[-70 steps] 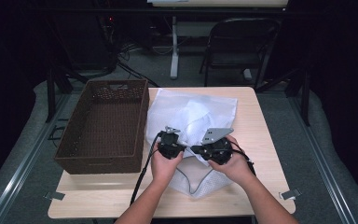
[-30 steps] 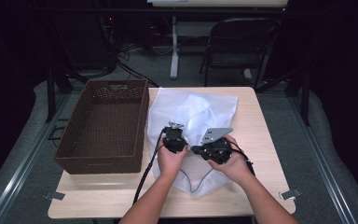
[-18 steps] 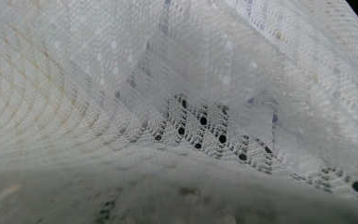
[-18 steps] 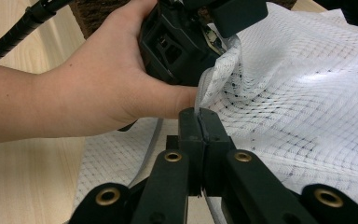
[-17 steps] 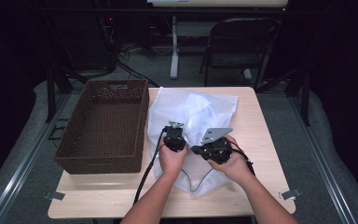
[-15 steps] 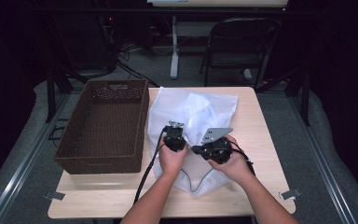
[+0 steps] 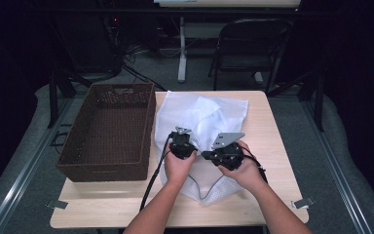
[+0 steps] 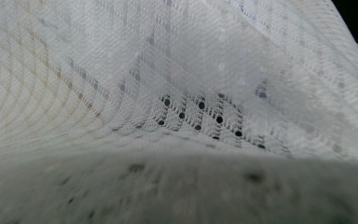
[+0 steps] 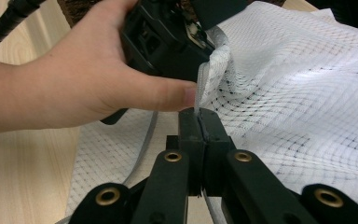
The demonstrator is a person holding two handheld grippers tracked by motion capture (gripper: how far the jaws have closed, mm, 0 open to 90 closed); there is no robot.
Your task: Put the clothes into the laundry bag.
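High view: the white mesh garment [image 7: 202, 122] lies spread on the table [image 7: 272, 146], its long axis running from the far edge toward the person, with the rounded neck opening at the near end and the broad hem at the far end. It sits just beside the brown wicker basket [image 7: 107, 131], its left edge close to the basket's right wall. The right tongs [image 9: 199, 122] are pressed together on a thin seam of the garment, which rises out of them as a narrow strip. The left tongs [image 7: 181, 141] rest on the fabric near the middle of the garment; their jaws have just been opening, and the left gripper view has mesh draped close over the lens, so whether they pinch it I cannot tell. Bare table lies to the right of the garment and along the near edge.
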